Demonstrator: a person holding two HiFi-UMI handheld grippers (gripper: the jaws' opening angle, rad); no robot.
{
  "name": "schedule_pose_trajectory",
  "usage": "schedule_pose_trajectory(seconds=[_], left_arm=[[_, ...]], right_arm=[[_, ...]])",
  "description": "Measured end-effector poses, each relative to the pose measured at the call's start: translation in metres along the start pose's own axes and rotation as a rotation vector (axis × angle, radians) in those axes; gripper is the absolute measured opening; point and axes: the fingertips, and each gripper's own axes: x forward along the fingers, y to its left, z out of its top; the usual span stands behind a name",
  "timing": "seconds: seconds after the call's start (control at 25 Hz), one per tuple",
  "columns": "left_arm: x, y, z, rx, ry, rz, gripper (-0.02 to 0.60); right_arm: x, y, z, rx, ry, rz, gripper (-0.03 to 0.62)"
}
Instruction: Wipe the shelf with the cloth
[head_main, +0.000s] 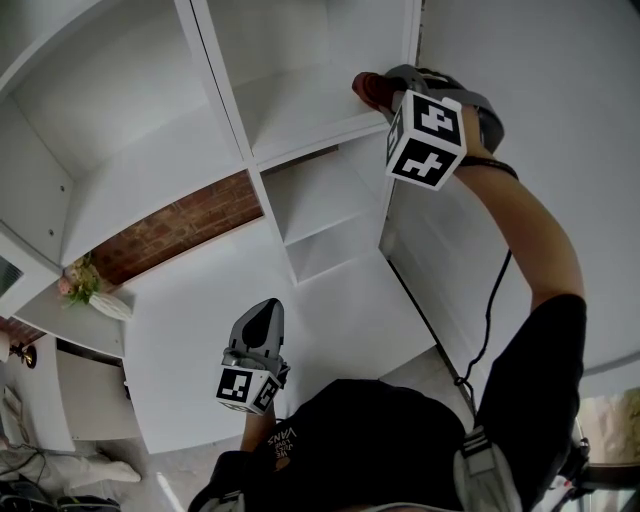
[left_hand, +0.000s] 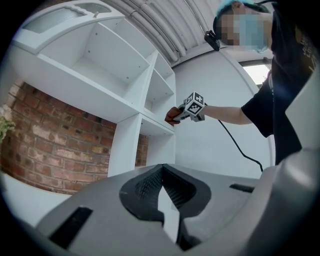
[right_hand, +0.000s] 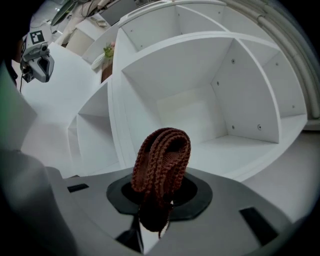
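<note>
A folded red-brown knitted cloth (right_hand: 162, 160) sticks up from between the jaws of my right gripper (right_hand: 157, 200), which is shut on it. In the head view the right gripper (head_main: 385, 90) is raised at the upper right. There the cloth (head_main: 368, 90) sits at the front edge of a white shelf board (head_main: 300, 120). The open white compartment (right_hand: 240, 145) lies just beyond the cloth. My left gripper (head_main: 265, 308) hangs low in the middle, shut with nothing in it, away from the shelf. The left gripper view shows its jaws (left_hand: 161, 172) closed together and the cloth (left_hand: 172, 116) far off at the shelf edge.
The white shelf unit has several compartments and a lower cabinet top (head_main: 220, 300). Red brick wall (head_main: 190, 225) shows behind an open section. A small plant (head_main: 85, 285) stands at the left. A black cable (head_main: 490, 310) hangs from the right arm along a white wall.
</note>
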Motion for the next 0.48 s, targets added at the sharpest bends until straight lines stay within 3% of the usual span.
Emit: schedule_pose_trajectory(seconds=[0.48], left_arm=[[-0.005,0.007,0.016,0.027,-0.006,-0.025,0.006]], right_arm=[[-0.068,0.035,-0.002,0.324,-0.225,-0.123,0.095]])
